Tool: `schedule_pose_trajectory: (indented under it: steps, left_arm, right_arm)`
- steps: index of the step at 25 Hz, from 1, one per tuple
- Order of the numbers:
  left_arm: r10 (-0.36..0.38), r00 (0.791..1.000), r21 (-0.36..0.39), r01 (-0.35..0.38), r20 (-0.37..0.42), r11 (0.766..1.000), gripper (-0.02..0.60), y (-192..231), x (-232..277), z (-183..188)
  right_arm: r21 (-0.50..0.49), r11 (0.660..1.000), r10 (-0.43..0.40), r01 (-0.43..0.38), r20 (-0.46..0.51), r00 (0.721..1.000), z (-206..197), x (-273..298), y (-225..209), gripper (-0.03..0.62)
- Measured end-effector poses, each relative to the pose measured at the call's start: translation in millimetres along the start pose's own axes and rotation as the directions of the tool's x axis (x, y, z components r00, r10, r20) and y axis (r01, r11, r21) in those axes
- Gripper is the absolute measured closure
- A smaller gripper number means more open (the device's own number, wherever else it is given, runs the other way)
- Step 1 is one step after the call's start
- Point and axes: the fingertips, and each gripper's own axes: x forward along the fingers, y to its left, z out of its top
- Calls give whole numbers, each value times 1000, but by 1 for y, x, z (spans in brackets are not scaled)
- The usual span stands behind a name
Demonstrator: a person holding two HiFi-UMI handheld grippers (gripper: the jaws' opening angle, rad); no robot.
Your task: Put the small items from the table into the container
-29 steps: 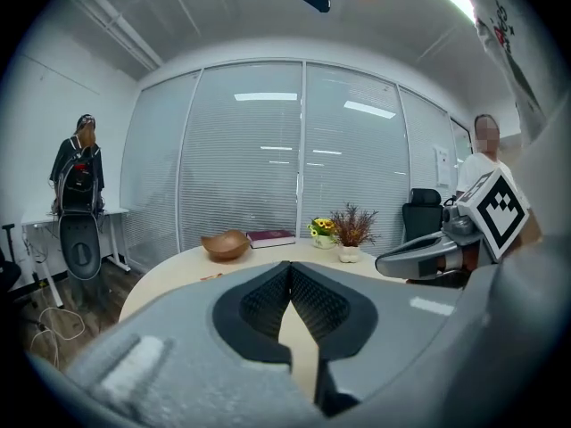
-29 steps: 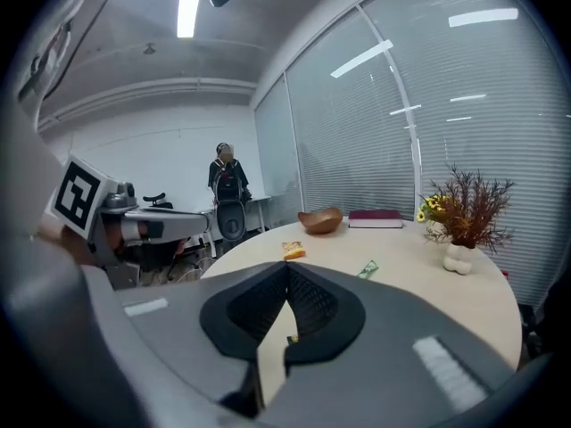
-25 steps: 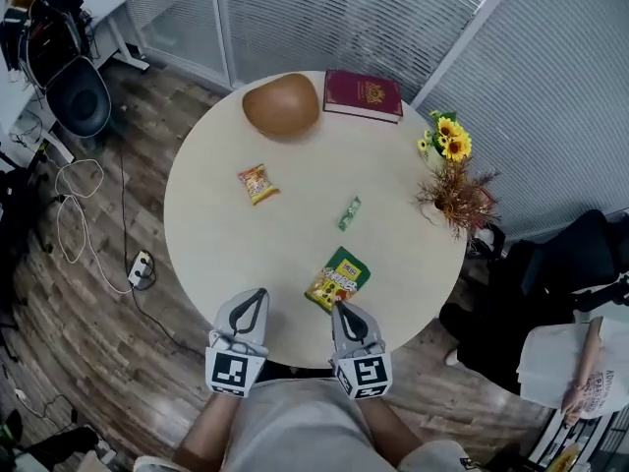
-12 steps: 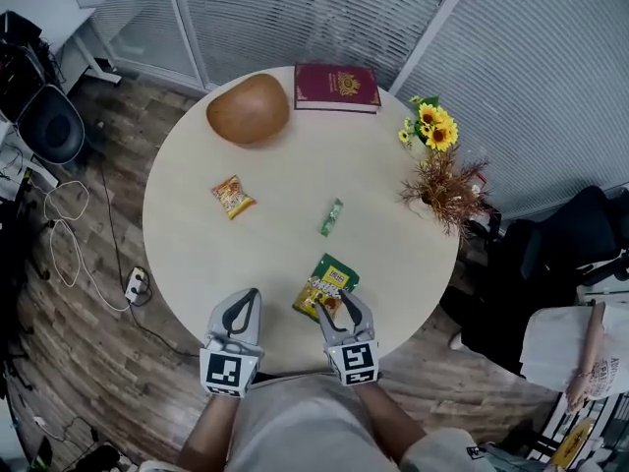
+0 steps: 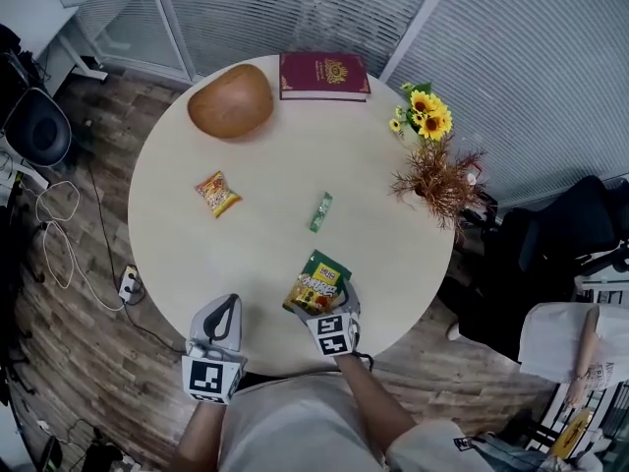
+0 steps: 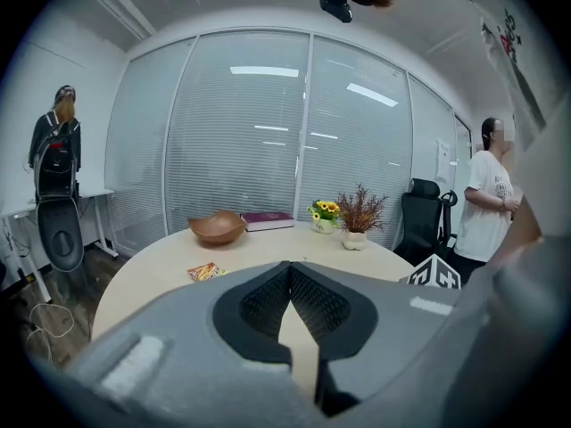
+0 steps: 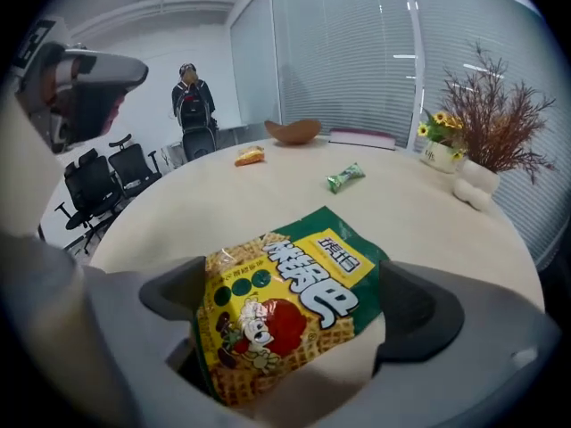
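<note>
1 snack pkt (image 5: 316, 283) lengthwise twd flowers (image 5: 425, 116)

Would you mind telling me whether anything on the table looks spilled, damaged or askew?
Nothing stands out. The wooden bowl, sunflowers and dried-flower vase stand upright, the book lies flat, and the orange packet, green candy and snack bag look intact, the bag between the right gripper's opening jaws.

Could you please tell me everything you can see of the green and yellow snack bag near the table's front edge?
The snack bag is a crinkly, glossy packet, green with a yellow label, waffle-patterned snacks and a red cartoon figure printed on it. It lies face up on the round table near the person's edge, between the right gripper's opening jaws.
</note>
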Motion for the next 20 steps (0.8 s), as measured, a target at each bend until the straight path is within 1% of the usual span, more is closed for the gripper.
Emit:
schedule_pose_trajectory:
  steps: [5, 7, 11, 13, 17, 20]
  left_arm:
    - [12, 1000, -16, -12, -10, 1000, 586, 7, -3, -8]
    - [10, 1000, -16, -11, -10, 1000, 586, 7, -3, -13]
    - [2, 1000, -27, -2, 0, 1000, 586, 7, 0, -8]
    - [-2, 1000, -27, 2, 0, 1000, 586, 8, 2, -12]
    - [5, 1000, -32, -5, -7, 999, 586, 14, 6, -14]
    - [5, 1000, -19, -4, 19, 1000, 586, 19, 14, -14]
  right_arm:
    - [4, 1000, 15, -15, -44, 999, -3, 10, 2, 11]
    - [4, 1000, 28, -28, -57, 998, -4, 10, 5, 27]
    - [-3, 998, 60, -61, -84, 995, 0, 5, 15, 127]
    - [-4, 996, 86, -87, -108, 990, 0, 3, 22, 254]
    - [-8, 991, 129, -132, -154, 980, -1, 5, 37, 323]
    - [-27, 988, 146, -151, -132, 980, 6, 9, 41, 338]
